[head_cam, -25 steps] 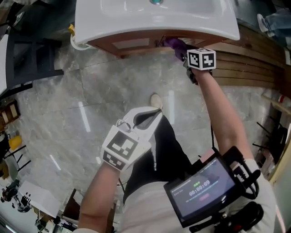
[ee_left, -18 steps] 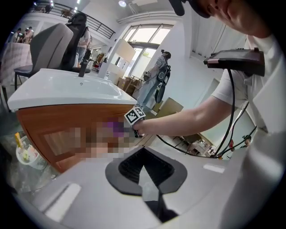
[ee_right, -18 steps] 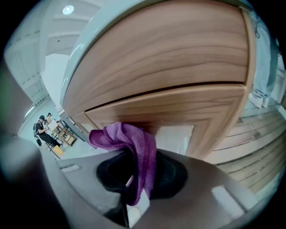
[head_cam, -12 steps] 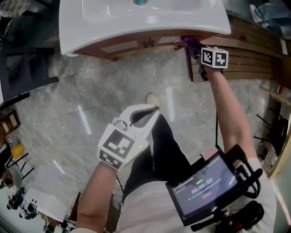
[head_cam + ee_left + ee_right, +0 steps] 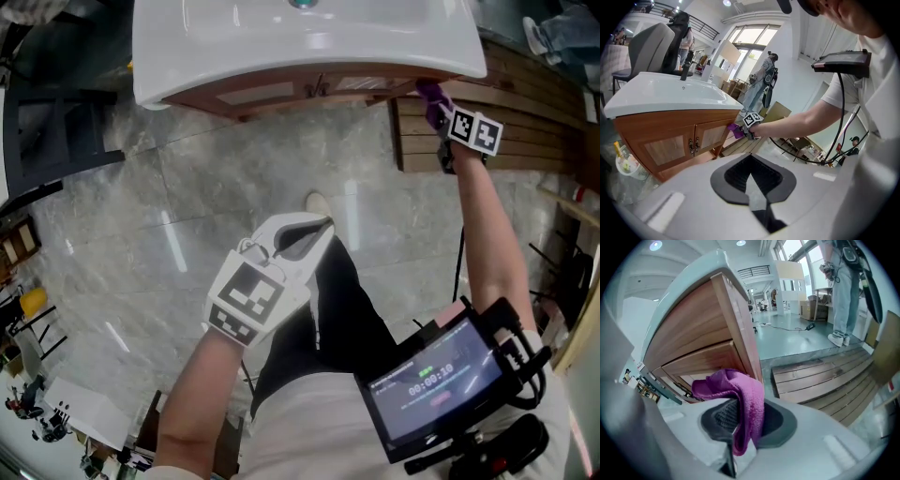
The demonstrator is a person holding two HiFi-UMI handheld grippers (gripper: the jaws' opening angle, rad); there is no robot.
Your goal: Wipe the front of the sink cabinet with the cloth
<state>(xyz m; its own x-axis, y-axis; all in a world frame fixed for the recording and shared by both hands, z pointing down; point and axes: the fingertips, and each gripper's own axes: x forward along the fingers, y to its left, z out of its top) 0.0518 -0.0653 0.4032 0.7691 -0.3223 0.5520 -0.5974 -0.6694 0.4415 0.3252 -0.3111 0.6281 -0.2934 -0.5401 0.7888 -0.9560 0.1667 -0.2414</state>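
Right tool [image 5: 437, 105] clamps the purple cloth [image 5: 743, 394] at the sink cabinet [image 5: 281, 92] front's right corner; left tool [image 5: 305, 234], jaws together and empty, hangs well apart.

Bright, even indoor light. Daylight from tall windows [image 5: 749, 41] far off, ceiling spots [image 5: 655, 245] overhead. Glare streaks across polished floor [image 5: 171, 236]. Heavy fisheye bending, dark corners in both gripper views; nearest foreground soft.

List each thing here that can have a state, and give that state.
cabinet doors, both shut.
right gripper, shut on the purple cloth.
purple cloth, bunched, at the right front corner of the cabinet.
left gripper, shut, nothing between its jaws.
chest screen, lit.
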